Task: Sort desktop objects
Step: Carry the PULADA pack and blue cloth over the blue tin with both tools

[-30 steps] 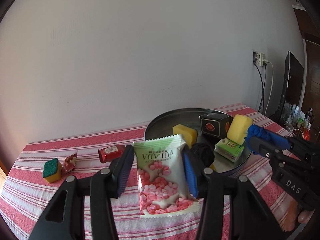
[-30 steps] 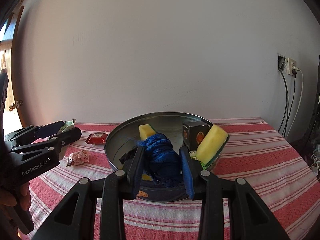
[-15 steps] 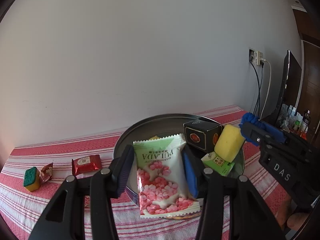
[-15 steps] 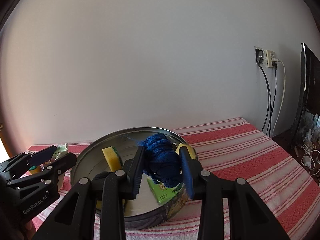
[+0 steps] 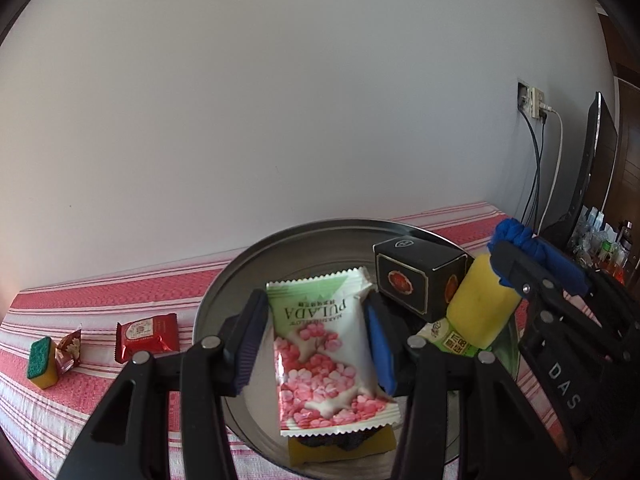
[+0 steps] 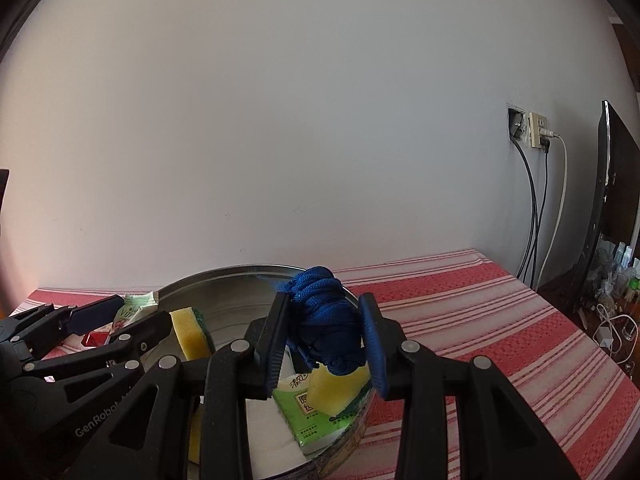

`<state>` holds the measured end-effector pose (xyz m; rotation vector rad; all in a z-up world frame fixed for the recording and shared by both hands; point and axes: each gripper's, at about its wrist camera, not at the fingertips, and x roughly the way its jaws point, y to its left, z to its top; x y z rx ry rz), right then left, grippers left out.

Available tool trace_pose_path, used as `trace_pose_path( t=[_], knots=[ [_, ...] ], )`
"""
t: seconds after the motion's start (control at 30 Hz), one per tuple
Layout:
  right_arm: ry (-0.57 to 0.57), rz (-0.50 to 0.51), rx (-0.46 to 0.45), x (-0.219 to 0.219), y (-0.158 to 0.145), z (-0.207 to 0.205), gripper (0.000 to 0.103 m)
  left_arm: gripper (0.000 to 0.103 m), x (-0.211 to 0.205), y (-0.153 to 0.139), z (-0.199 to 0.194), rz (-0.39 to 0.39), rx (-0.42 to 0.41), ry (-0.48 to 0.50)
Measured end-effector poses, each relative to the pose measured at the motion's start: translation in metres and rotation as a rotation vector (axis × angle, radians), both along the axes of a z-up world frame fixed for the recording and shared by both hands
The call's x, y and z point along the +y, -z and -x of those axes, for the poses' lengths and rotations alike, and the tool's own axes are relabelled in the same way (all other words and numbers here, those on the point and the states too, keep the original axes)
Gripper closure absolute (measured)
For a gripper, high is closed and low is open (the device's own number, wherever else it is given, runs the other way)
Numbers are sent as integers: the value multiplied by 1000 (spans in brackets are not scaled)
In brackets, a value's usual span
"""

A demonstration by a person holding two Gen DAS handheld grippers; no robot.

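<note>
The left gripper (image 5: 316, 334) clamps the candy packet (image 5: 326, 356) and the right gripper (image 6: 326, 344) clamps the blue cord bundle (image 6: 326, 326), both held over the metal tray (image 5: 280, 248), apparently for release inside.

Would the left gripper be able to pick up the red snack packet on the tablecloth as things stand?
Probably not yet: the left gripper is shut on the pink-and-green candy bag over the metal tray. The red snack packet itself lies unobstructed.
</note>
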<state>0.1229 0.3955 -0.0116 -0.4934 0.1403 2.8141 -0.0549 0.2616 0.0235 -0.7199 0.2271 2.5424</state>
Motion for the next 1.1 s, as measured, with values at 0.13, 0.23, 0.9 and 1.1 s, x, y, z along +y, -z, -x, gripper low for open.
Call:
trace_pose_path(
  t=[0.13, 0.23, 0.9, 1.1],
  knots=[
    [2, 2, -7, 3, 1, 6, 65, 55, 1, 5, 6, 11, -11, -8],
    [-2, 0, -19, 3, 3, 10, 65, 55, 3, 8, 12, 12, -28, -13],
    [-29, -28, -59, -5, 13, 26, 65, 55, 16, 17, 32, 27, -68, -26],
    [-44, -35, -63, -7, 16, 33, 65, 55, 17, 17, 36, 29, -72, -33]
  ],
)
